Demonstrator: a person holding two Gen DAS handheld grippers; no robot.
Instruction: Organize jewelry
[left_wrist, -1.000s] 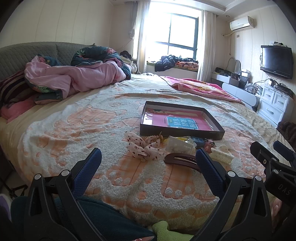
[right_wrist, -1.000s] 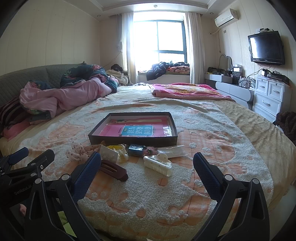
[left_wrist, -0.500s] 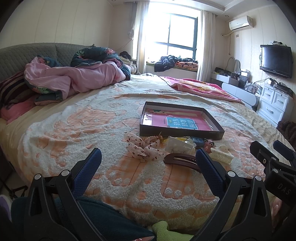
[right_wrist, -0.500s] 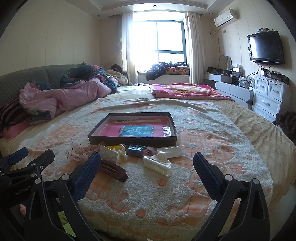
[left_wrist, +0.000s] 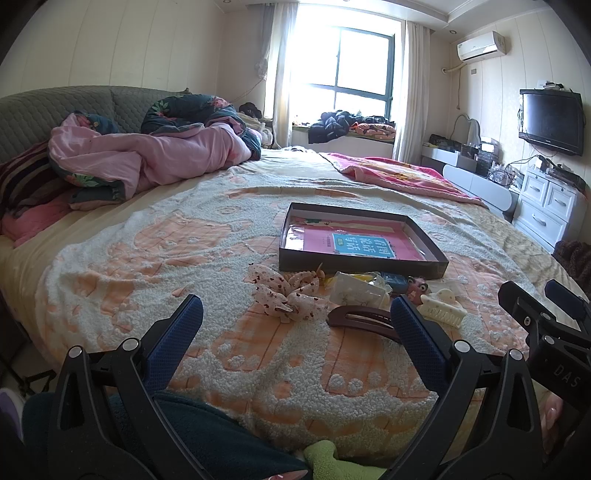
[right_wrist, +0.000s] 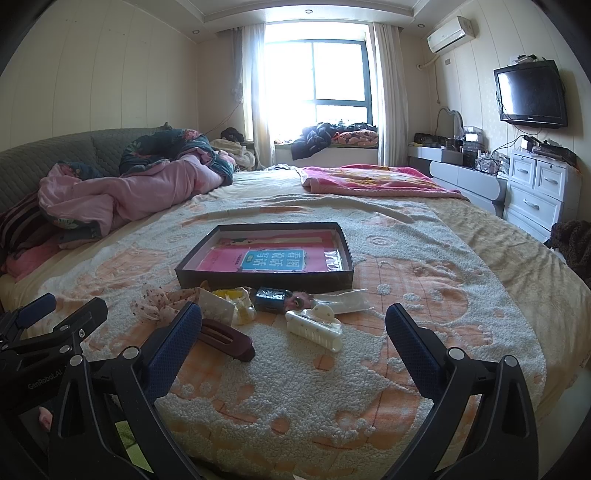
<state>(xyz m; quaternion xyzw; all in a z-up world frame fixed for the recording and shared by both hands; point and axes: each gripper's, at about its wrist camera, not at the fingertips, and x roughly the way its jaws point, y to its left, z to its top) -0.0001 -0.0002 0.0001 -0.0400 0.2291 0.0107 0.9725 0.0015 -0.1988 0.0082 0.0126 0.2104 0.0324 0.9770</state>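
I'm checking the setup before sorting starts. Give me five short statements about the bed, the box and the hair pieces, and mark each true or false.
1. Both tools, left tool and right tool, are open and hold nothing. True.
2. The cream claw clip lies inside the dark box. False: it lies on the bedspread in front of the box.
3. A pink booklet lies in the box. True.
4. The brown hair clip stands upright. False: it lies flat.
5. The spotted bow lies on the cream claw clip. False: they lie apart, with other small items between them.
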